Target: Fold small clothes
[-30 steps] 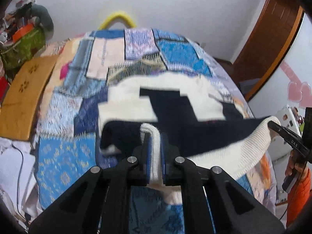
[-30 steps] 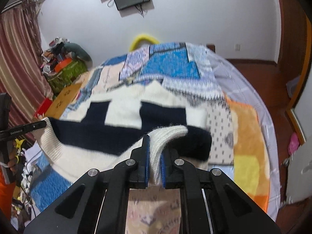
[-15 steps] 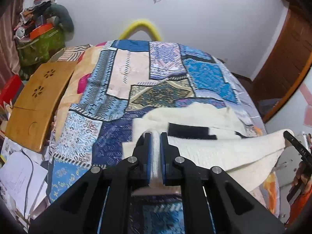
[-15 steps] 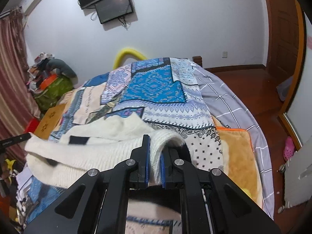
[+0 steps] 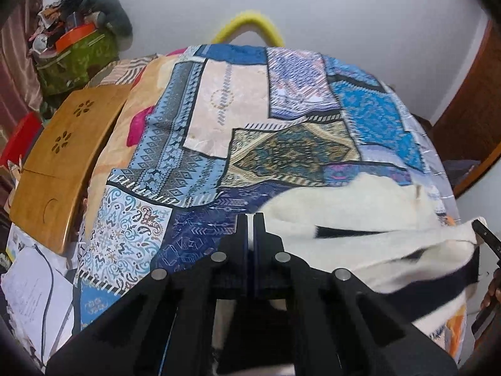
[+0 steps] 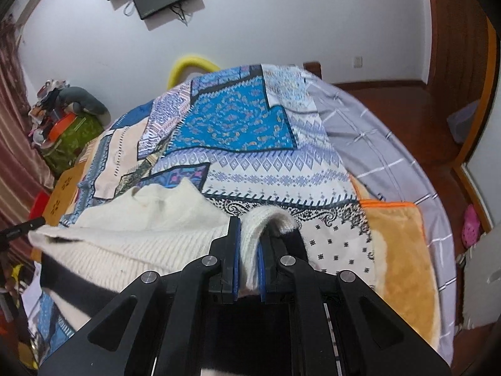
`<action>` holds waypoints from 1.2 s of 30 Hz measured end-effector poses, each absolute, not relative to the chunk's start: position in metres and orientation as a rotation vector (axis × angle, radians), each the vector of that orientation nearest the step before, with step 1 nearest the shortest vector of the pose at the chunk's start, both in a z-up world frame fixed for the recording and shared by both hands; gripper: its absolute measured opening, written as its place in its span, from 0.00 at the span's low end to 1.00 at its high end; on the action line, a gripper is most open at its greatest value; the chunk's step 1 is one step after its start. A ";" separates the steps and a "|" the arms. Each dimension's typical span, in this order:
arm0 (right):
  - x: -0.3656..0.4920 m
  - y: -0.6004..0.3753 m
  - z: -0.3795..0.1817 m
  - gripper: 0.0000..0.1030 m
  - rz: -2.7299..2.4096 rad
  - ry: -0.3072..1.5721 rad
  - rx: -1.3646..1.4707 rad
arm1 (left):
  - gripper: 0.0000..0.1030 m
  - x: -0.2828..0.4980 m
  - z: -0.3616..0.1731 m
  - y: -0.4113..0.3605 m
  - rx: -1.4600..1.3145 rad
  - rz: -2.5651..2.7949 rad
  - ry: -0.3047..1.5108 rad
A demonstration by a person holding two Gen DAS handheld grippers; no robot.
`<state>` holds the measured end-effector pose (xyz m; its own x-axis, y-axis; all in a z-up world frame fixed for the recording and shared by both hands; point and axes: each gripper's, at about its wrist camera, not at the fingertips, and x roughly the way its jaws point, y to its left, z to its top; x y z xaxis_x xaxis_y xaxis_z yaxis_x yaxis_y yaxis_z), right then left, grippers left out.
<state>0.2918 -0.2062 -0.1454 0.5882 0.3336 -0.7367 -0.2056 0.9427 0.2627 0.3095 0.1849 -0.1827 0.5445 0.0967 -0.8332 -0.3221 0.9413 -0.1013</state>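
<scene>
A cream and navy knit sweater point(image 5: 360, 213) lies doubled over on the patchwork bedspread point(image 5: 203, 163). My left gripper point(image 5: 250, 221) is shut on the sweater's left edge. Only a thin white sliver shows between its pads, and cloth hangs under the fingers. In the right wrist view the sweater point(image 6: 141, 219) spreads to the left, cream side up. My right gripper point(image 6: 249, 235) is shut on the sweater's ribbed cream hem, which bulges up between the blue pads. Each gripper's tip shows at the edge of the other's view.
A wooden lap table point(image 5: 59, 156) leans at the bed's left side, with a green bag point(image 5: 75, 59) of clutter behind it. An orange blanket point(image 6: 397, 250) and a grey checked sheet point(image 6: 375, 125) cover the bed's right side. A yellow hoop point(image 5: 247, 22) stands at the far end.
Both grippers moved forward over the bed and a little down, carrying the sweater's hem over its body. The navy pattern is now mostly covered and the cream side faces up.
</scene>
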 end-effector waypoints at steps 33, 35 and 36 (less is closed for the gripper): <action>0.292 -0.229 -0.140 0.41 0.305 0.922 0.083 | 0.50 0.316 -0.202 0.187 -0.264 0.198 1.057; 0.292 -0.227 -0.150 0.41 0.310 0.949 0.073 | 0.50 0.321 -0.207 0.182 -0.260 0.178 1.080; 0.292 -0.227 -0.154 0.41 0.309 0.959 0.073 | 0.53 0.325 -0.211 0.179 -0.259 0.165 1.098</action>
